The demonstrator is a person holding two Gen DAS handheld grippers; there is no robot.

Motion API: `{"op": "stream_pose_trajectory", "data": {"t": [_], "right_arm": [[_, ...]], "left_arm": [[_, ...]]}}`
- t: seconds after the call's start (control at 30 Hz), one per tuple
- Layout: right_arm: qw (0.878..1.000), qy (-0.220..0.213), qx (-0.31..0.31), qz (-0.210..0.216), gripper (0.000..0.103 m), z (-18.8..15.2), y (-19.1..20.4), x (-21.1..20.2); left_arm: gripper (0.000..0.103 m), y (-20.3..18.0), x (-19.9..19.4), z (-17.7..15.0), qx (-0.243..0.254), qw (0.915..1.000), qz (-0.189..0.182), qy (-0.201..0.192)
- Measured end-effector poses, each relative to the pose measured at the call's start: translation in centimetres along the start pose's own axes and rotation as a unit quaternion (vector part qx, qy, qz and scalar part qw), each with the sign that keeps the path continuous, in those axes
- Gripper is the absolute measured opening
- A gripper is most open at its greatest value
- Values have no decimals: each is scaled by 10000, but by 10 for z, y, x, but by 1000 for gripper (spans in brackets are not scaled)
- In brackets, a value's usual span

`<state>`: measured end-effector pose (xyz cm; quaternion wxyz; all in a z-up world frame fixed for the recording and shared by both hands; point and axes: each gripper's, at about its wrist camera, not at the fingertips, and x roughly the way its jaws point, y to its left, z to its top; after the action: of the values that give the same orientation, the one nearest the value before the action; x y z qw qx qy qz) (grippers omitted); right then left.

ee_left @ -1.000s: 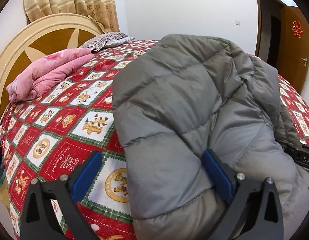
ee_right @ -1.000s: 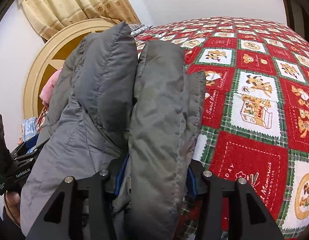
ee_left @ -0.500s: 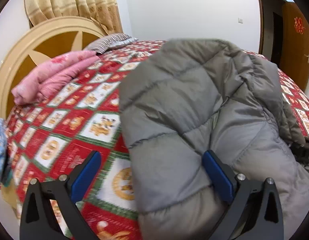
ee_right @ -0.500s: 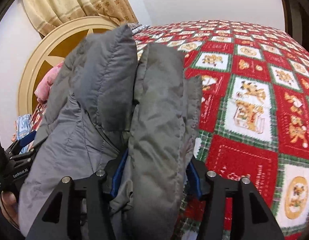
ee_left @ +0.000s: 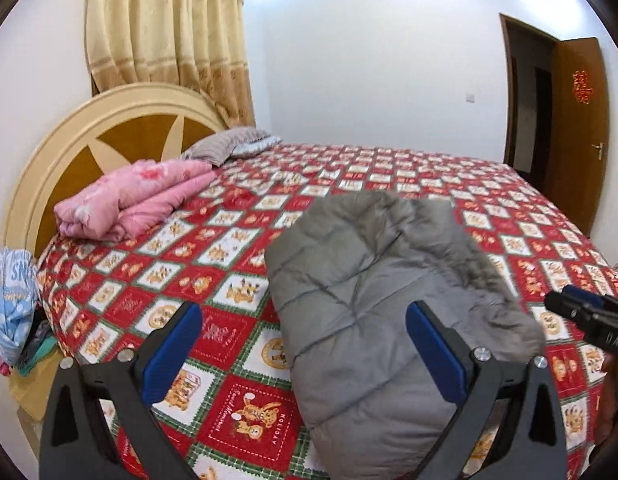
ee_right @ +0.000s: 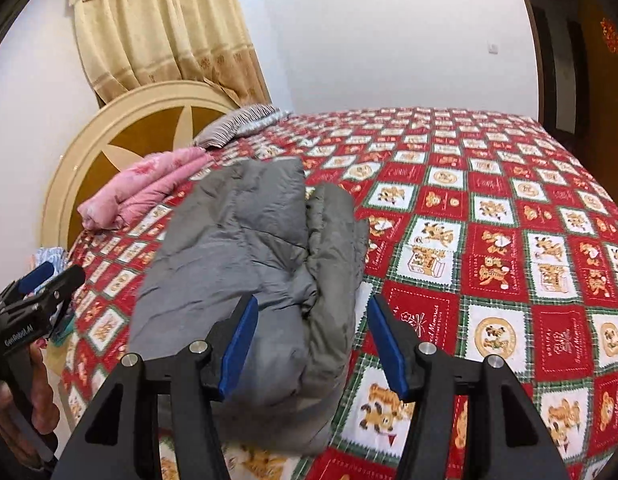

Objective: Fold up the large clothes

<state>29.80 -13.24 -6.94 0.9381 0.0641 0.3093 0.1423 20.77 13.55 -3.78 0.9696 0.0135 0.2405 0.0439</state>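
Your left tool (ee_left: 305, 354) and right tool (ee_right: 311, 344) both gape, released, above the folded grey down jacket (ee_left: 373, 304) on the bed (ee_right: 509, 208); a pink quilt (ee_left: 129, 200) lies near the headboard (ee_left: 69, 148).

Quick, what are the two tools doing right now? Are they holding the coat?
Left tool: open, holding nothing; the grey coat lies loose on the bed.
Right tool: open, not gripping the coat.

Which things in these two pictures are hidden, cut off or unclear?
- Grey jacket: its near end, left wrist view, cut off by the picture's lower edge and the left tool.
- Jacket's underside folds, right wrist view: covered by its own top layers.
- Door sign: too small to read.
- Bedside clothes: cut by the fisheye edge.
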Motion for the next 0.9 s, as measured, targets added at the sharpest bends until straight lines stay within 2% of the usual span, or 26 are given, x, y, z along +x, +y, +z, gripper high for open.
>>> {"op": "stream_pose_trajectory", "data": {"t": [0.37, 0.9], "right_arm": [[9993, -339, -183, 33, 58, 7, 17, -40], [9989, -375, -252, 76, 58, 4, 24, -45]], "left_arm": [[103, -4, -26, 6, 46, 9993, -134, -332], [103, -5, -31, 6, 48, 9991, -159, -386]]}}
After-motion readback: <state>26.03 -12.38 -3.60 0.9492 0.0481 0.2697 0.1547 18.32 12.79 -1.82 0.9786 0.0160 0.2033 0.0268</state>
